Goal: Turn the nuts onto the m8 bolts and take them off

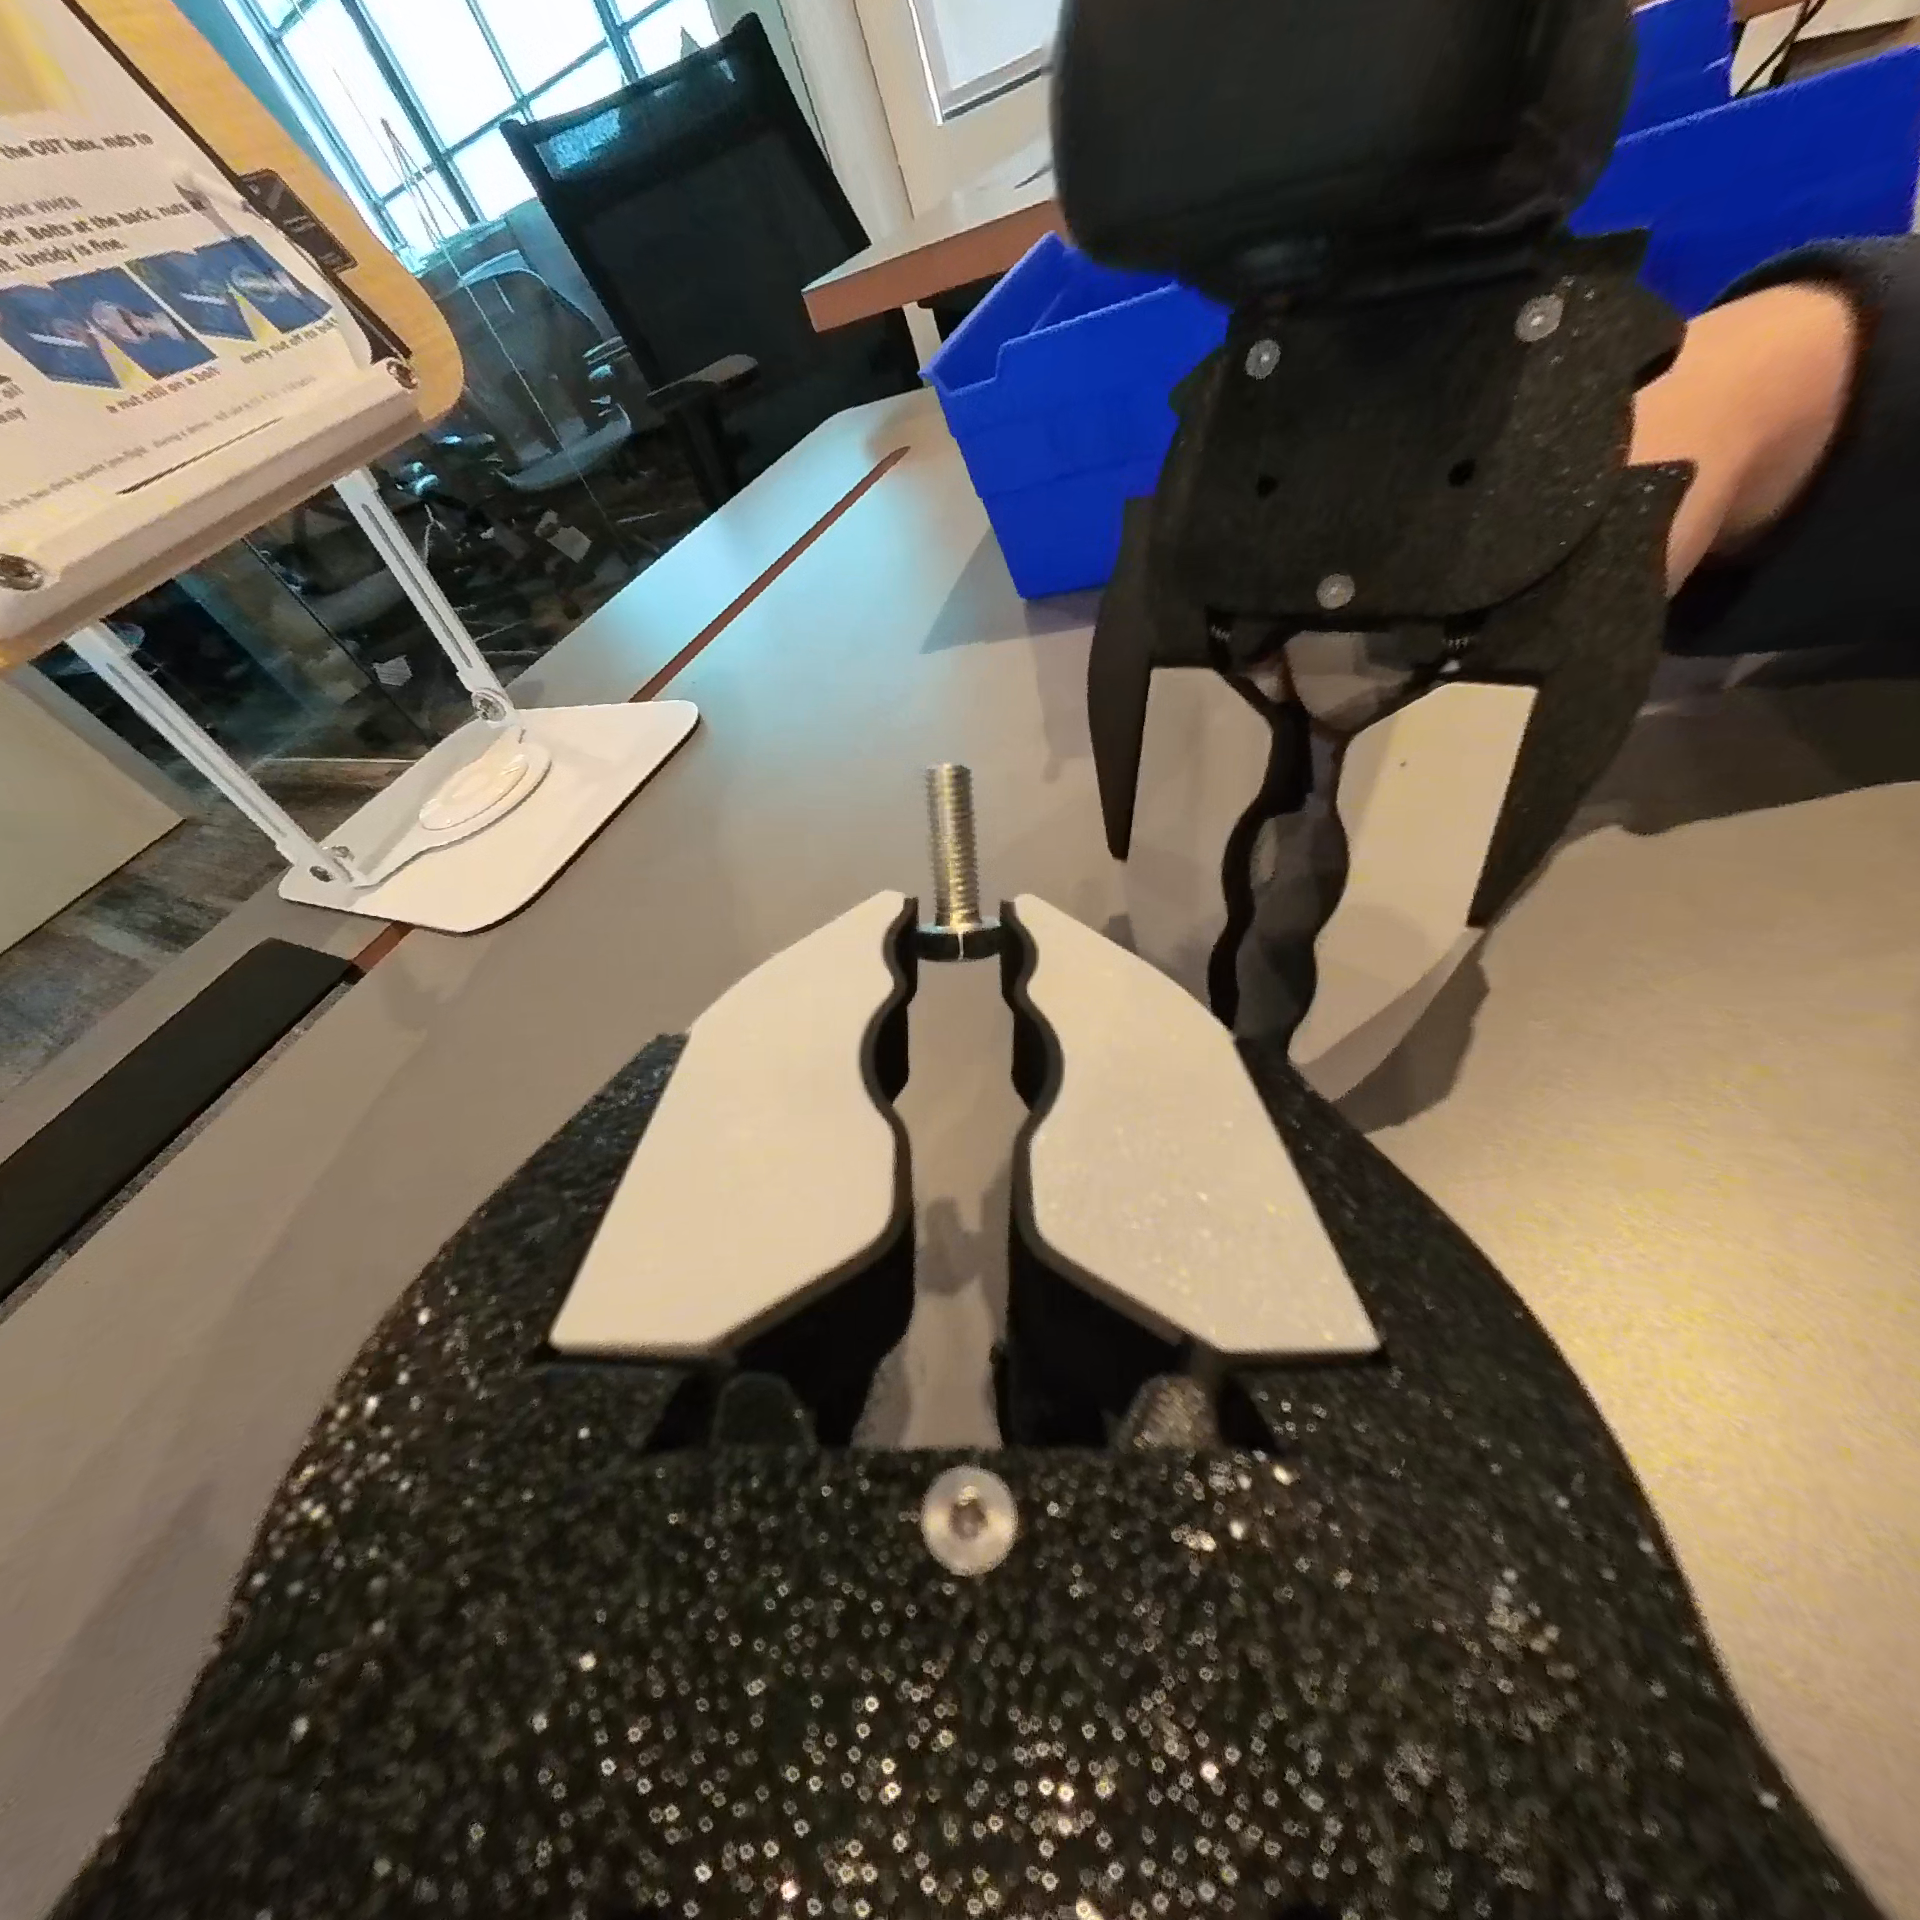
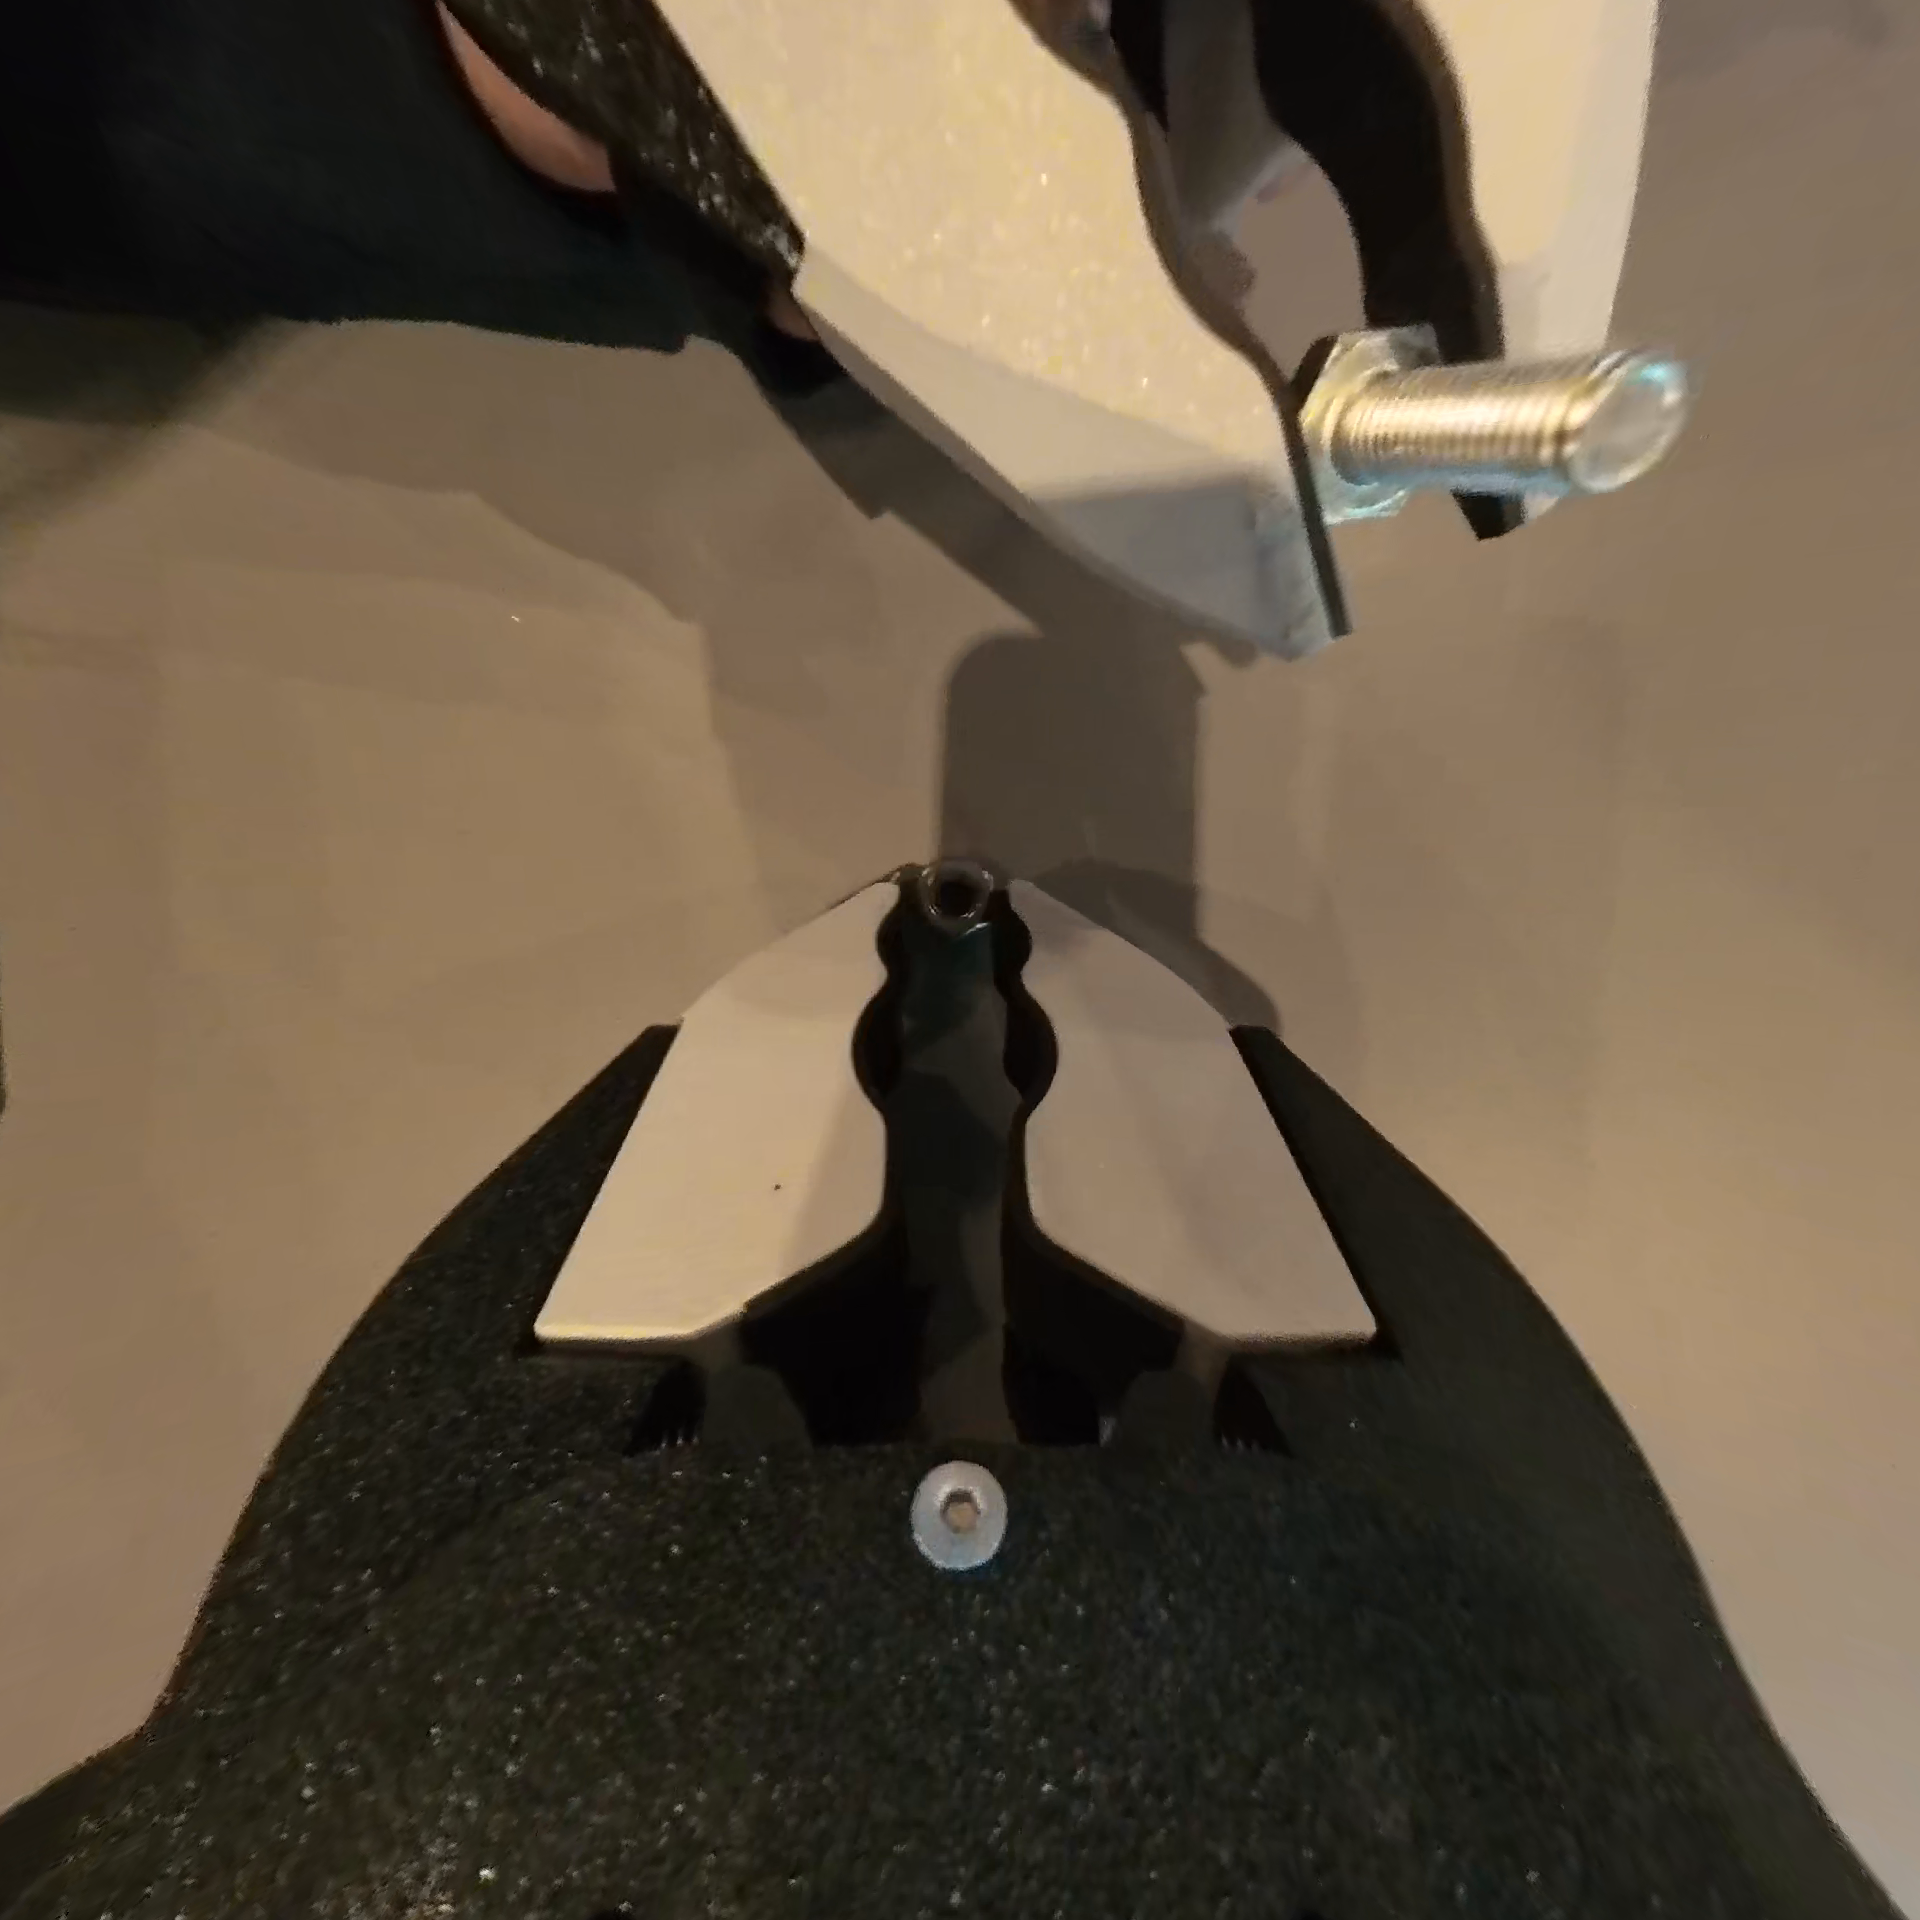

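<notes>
My left gripper (image 1: 957,928) is shut on the hex head of a silver bolt (image 1: 953,844), whose threaded shank stands upright above the fingertips. The same bolt (image 2: 1475,418) shows in the right wrist view at the upper right, held by the left gripper's fingers (image 2: 1311,499) with the shank pointing right. My right gripper (image 2: 954,902) is shut on a small metal nut (image 2: 952,900) at its fingertips, hole facing forward, above the grey table (image 2: 312,727). In the left wrist view the right gripper (image 1: 1270,1013) hangs point-down to the right of the bolt, held by a hand (image 1: 1745,436).
Blue plastic bins (image 1: 1049,395) stand at the back of the table. A white stand with a printed instruction sheet (image 1: 166,312) and its base plate (image 1: 499,821) sit at the left edge. A black office chair (image 1: 675,208) is behind.
</notes>
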